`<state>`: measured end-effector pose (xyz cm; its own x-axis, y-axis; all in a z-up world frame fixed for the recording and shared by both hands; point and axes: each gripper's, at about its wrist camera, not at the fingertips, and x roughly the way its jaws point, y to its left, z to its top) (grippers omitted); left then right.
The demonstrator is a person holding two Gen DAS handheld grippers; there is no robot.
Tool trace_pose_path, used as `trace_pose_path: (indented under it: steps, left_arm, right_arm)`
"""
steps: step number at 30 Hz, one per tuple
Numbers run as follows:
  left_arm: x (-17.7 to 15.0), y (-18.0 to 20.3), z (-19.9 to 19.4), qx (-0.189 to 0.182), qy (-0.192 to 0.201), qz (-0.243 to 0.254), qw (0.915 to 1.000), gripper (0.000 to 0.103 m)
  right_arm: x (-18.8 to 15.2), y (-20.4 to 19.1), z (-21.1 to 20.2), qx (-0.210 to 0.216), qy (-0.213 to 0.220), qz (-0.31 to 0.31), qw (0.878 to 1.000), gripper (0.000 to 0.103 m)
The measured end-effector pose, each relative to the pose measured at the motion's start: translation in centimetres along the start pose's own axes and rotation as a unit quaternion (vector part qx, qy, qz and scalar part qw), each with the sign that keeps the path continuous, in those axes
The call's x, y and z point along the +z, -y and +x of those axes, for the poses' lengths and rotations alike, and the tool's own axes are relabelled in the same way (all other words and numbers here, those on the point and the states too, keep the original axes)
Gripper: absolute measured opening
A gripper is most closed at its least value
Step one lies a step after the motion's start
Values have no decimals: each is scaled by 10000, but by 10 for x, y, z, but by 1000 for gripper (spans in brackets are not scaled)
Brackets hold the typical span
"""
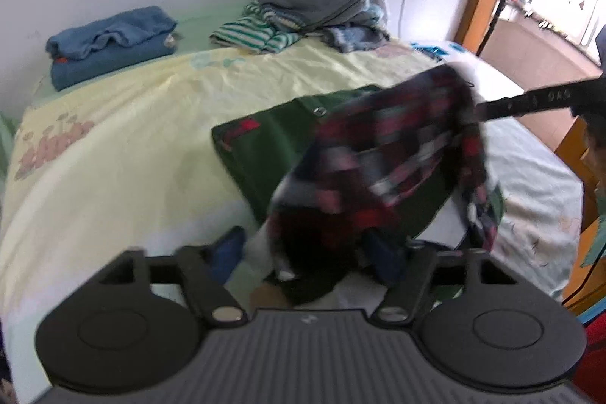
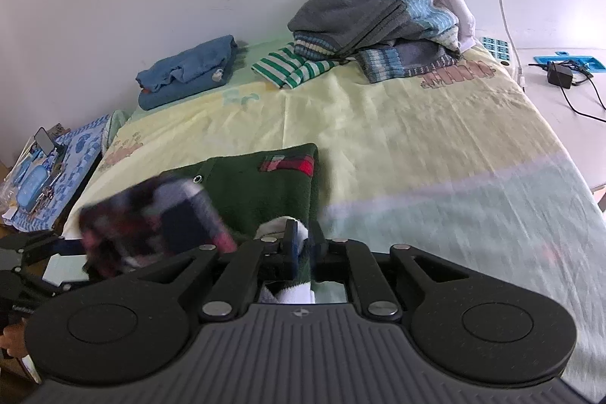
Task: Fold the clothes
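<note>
Scene: a bed under a pale yellow sheet, with me standing at its near edge and working a green jacket that lies partly flat on the sheet

Left gripper: my jaws stand about half apart; the jacket's plaid lining hangs blurred just ahead of them and drops between them at the near edge, though I cannot tell that the pads press on it

Right gripper: my jaws are nearly closed, pinching the jacket's near hem, where green fleece and a white edge bunch between the pads

Jacket: one panel, with a red patch and a snap, is spread flat on the bed; the other side is lifted and flipped so the plaid inside shows, caught mid-swing

Done: a folded blue stack sits near the wall, well apart from the jacket, and I judge it finished

In hand: I judge this the first fold of the jacket, its raised side not yet laid down or smoothed

Left: a heap of unfolded clothes, grey, blue knit and green-striped, waits at the far end of the bed, so most of the work seems to lie ahead
</note>
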<state>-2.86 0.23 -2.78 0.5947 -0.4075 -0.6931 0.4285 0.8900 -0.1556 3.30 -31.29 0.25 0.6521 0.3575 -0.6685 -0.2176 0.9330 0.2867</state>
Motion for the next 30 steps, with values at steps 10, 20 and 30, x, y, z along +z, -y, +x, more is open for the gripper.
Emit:
trace_pose_path:
  steps: [10, 20, 30]
  left_arm:
    - [-3, -8, 7, -231, -10, -382, 9990, 68]
    - [-9, -17, 18, -264, -129, -870, 9958, 75]
    - [-3, -2, -4, -129, 255, -1099, 9935, 27]
  right_arm:
    - [0, 14, 6, 385, -97, 134, 9991, 46]
    - [-6, -4, 40, 649, -394, -1038, 9917, 49]
    - [-5, -19, 18, 788, -195, -1313, 9880, 18]
